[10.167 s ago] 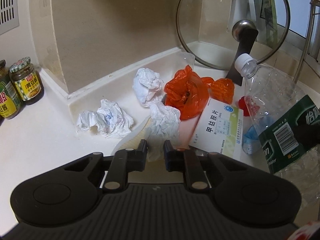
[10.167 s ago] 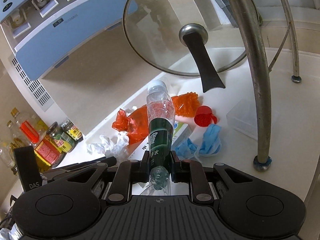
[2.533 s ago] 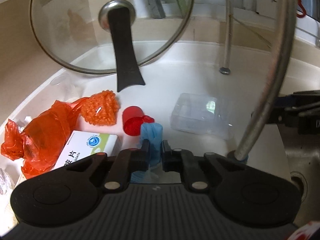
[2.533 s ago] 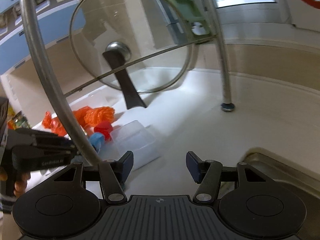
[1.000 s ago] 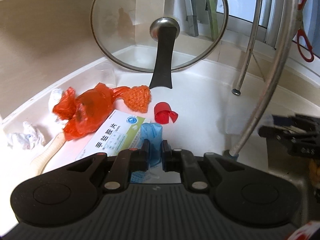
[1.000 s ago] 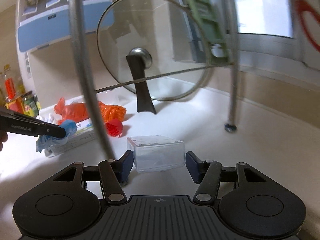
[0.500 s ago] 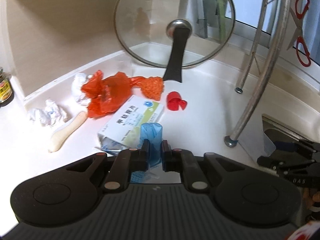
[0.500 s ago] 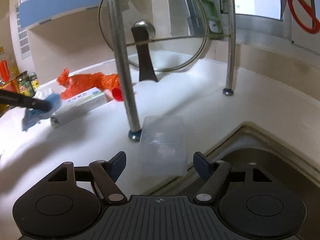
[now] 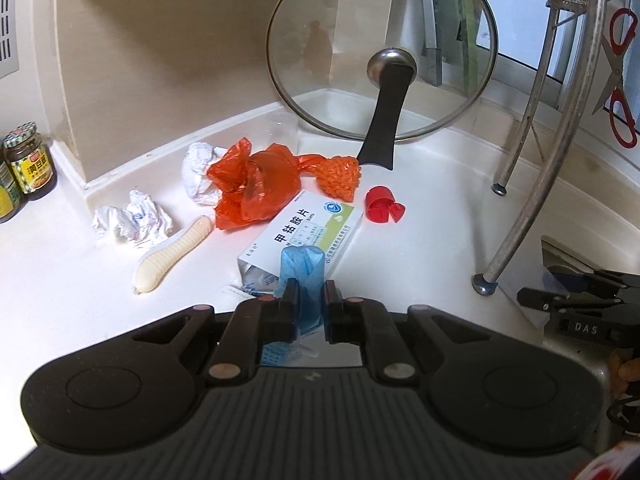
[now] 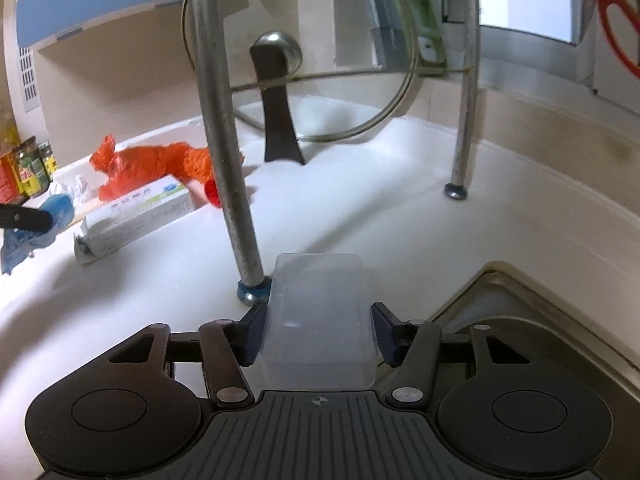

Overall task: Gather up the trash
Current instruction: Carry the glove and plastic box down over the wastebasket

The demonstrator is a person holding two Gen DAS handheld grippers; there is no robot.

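Observation:
My left gripper (image 9: 307, 292) is shut on a blue face mask (image 9: 302, 264), held above the white counter in front of a medicine box (image 9: 316, 228). In the right wrist view the left gripper (image 10: 24, 218) shows at the far left with the mask (image 10: 60, 206) hanging from it. My right gripper (image 10: 318, 320) has its jaws closing on a clear plastic box (image 10: 320, 320), and both pads touch the box's sides beside the rack leg's foot (image 10: 250, 292). An orange bag (image 9: 256, 188), an orange net (image 9: 338, 174), a red cap (image 9: 382, 210) and crumpled tissues (image 9: 132, 220) lie on the counter.
A glass lid (image 9: 380, 52) with a black handle leans on the back wall. Steel rack legs (image 9: 520, 216) stand on the counter by the sink (image 10: 540, 320). A cream ribbed handle (image 9: 172, 254) lies left of the medicine box. Sauce jars (image 9: 30, 160) stand far left. Red scissors (image 9: 620, 92) hang at the right.
The right jaws have narrowed onto the clear box, which now sits deeper between them. The left gripper, still holding the mask, has drawn back from the trash pile.

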